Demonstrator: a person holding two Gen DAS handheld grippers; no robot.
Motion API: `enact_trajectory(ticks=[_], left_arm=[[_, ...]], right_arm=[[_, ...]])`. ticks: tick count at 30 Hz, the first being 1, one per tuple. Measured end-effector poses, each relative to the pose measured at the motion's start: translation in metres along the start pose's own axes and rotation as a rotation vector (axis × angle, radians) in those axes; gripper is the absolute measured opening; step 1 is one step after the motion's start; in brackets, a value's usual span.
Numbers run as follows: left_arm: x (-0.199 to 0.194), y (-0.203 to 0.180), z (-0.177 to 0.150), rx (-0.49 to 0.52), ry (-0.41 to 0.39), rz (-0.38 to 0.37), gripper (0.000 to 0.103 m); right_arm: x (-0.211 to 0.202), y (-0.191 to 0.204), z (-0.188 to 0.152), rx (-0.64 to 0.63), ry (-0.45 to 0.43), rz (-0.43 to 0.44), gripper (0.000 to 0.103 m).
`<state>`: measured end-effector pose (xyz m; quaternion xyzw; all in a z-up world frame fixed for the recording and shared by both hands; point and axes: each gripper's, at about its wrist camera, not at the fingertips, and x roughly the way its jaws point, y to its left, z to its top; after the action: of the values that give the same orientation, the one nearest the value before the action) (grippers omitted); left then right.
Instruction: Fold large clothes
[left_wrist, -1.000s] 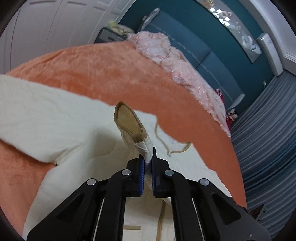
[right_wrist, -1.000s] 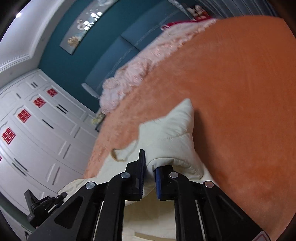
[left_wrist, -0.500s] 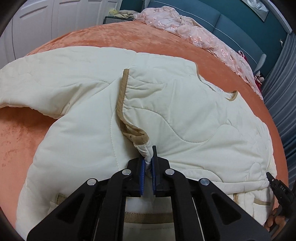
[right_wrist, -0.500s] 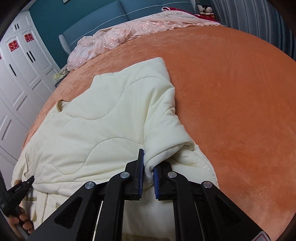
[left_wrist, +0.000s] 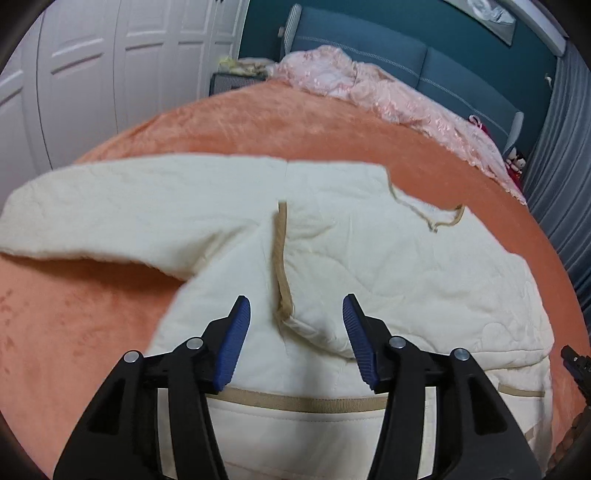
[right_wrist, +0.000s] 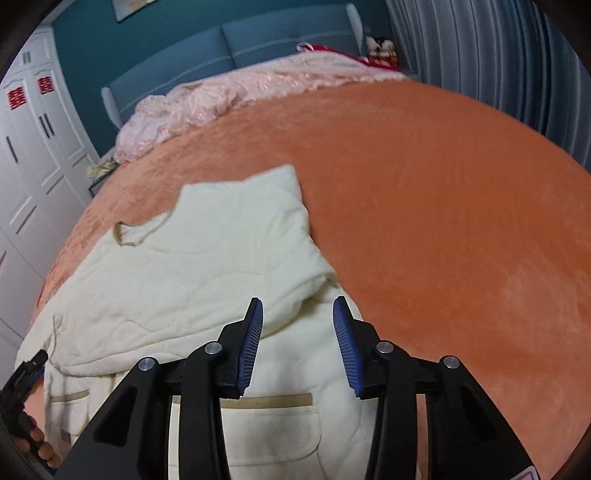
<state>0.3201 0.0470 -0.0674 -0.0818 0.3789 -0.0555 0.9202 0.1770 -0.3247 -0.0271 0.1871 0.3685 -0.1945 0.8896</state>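
Across the orange bed (left_wrist: 74, 332) lies the cream quilted jacket (left_wrist: 388, 266), spread flat w/ one sleeve out toward 9 o'clock and the other folded over its body. My left claw (left_wrist: 296, 314) is opening, jaws apart, a tan-trimmed cuff (left_wrist: 286, 314) loose btwn them, pads not pressing. My right claw (right_wrist: 297, 314) is opening too, jaws apart over the folded sleeve's end, no grip. Pink bedding (right_wrist: 229, 96) sits at 12 o'clock by the blue headboard (right_wrist: 258, 40).
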Motion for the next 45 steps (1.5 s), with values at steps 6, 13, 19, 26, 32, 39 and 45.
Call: enact_trajectory(ticks=[6, 13, 19, 26, 32, 39, 45], left_arm=[[0.006, -0.046, 0.051, 0.023, 0.031, -0.124, 0.050], [0.094, -0.097, 0.027, 0.128, 0.190, -0.075, 0.047], [0.109, -0.097, -0.001, 0.188, 0.126, -0.047, 0.048], [0.109, -0.099, -0.007, 0.210, 0.074, -0.026, 0.050], [0.110, -0.103, -0.010, 0.228, 0.044, -0.003, 0.051], [0.110, -0.104, -0.011, 0.232, 0.034, 0.004, 0.052], [0.096, -0.080, -0.001, 0.133, 0.065, -0.019, 0.054]], right_arm=[[0.022, 0.103, 0.031, -0.214, 0.030, 0.227, 0.028], [0.112, 0.169, -0.005, -0.350, 0.192, 0.203, 0.016], [0.129, 0.133, -0.014, -0.166, 0.176, 0.229, 0.000], [0.133, 0.145, -0.020, -0.204, 0.135, 0.194, 0.000], [0.132, 0.152, -0.024, -0.250, 0.092, 0.147, 0.000], [0.132, 0.158, -0.028, -0.288, 0.059, 0.110, 0.000], [0.132, 0.154, -0.026, -0.271, 0.073, 0.132, 0.000]])
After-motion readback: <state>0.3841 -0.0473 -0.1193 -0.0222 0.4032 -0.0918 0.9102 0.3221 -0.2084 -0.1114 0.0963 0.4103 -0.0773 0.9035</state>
